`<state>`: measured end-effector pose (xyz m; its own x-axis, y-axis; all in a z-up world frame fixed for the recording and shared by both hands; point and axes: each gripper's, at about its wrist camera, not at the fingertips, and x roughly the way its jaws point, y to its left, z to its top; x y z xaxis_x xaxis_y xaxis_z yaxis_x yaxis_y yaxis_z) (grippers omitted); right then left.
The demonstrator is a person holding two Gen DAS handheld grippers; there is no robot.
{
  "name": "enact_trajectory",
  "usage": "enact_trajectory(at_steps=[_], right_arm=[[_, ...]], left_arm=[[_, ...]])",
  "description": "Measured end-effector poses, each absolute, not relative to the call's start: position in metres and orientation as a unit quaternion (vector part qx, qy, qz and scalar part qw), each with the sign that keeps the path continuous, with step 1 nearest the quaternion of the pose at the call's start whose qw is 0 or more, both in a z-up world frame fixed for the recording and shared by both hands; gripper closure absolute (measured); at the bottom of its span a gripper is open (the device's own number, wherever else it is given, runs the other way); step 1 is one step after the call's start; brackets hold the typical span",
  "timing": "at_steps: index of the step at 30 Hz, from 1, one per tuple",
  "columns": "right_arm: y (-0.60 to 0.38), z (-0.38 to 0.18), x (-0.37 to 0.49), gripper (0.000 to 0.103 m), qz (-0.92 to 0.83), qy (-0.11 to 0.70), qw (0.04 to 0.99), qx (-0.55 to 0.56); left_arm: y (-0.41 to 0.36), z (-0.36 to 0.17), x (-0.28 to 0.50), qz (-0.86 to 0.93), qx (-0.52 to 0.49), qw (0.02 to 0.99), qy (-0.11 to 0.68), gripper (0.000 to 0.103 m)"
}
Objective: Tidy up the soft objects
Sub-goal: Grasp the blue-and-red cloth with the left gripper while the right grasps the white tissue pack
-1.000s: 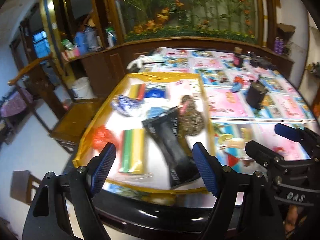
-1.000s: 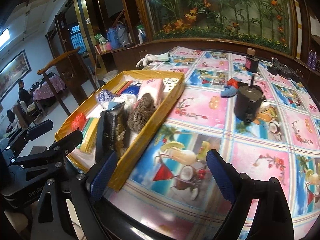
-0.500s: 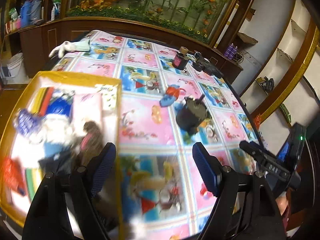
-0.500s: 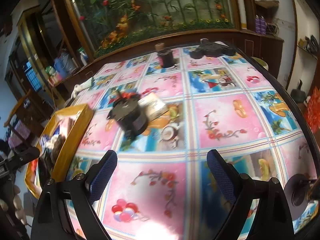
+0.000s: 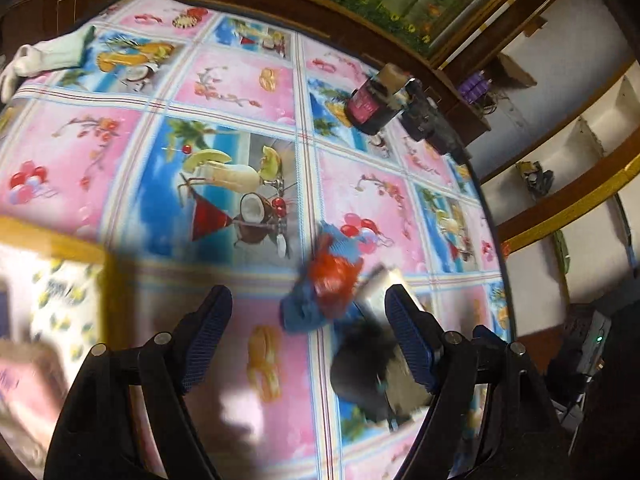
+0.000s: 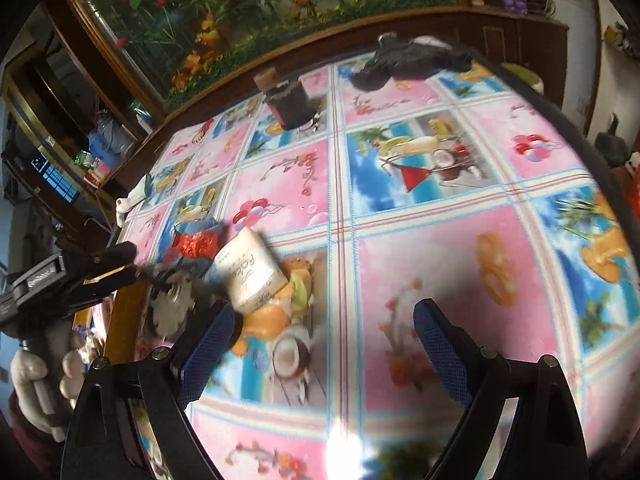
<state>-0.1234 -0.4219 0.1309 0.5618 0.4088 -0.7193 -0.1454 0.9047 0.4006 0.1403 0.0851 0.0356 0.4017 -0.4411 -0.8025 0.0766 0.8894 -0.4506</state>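
left gripper point(image 5: 308, 340) swung from tray point(image 5: 52, 240) | now over blue-red toy point(image 5: 324, 292)

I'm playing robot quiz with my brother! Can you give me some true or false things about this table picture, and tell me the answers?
1. Both grippers are open and hold nothing. True: the left gripper and the right gripper have their jaws spread with nothing between them.
2. The red and blue soft toy lies in the yellow tray. False: it lies on the tablecloth, apart from the tray.
3. A white glove lies near the far edge of the table. True.
4. The dark jar has tipped over. False: it stands upright.
5. The tablecloth is plain white. False: it has pink and blue picture squares.
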Motion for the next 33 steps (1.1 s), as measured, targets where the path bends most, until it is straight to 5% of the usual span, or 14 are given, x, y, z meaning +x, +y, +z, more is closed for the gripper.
enact_trajectory(at_steps=[10,23,25,26,33], right_arm=[[-0.354,0.122,-0.007,0.011,0.199,0.519,0.828,0.067],[-0.345,0.112,-0.015,0.013,0.139,0.535,0.833,-0.021],[-0.358,0.114,-0.024,0.013,0.110,0.528,0.841,-0.029],[-0.365,0.115,-0.028,0.013,0.090,0.524,0.846,-0.034],[-0.380,0.122,-0.058,0.013,0.134,0.490,0.862,0.005]], left_arm=[[0.053,0.016,0.170,-0.164,-0.122,0.812,0.546,0.027],[0.055,0.014,0.168,-0.171,-0.095,0.815,0.545,0.030],[0.044,0.015,0.165,-0.177,-0.054,0.820,0.541,0.040],[0.040,0.015,0.163,-0.188,-0.042,0.818,0.542,0.074],[0.056,0.020,0.143,-0.201,-0.046,0.811,0.548,0.079]])
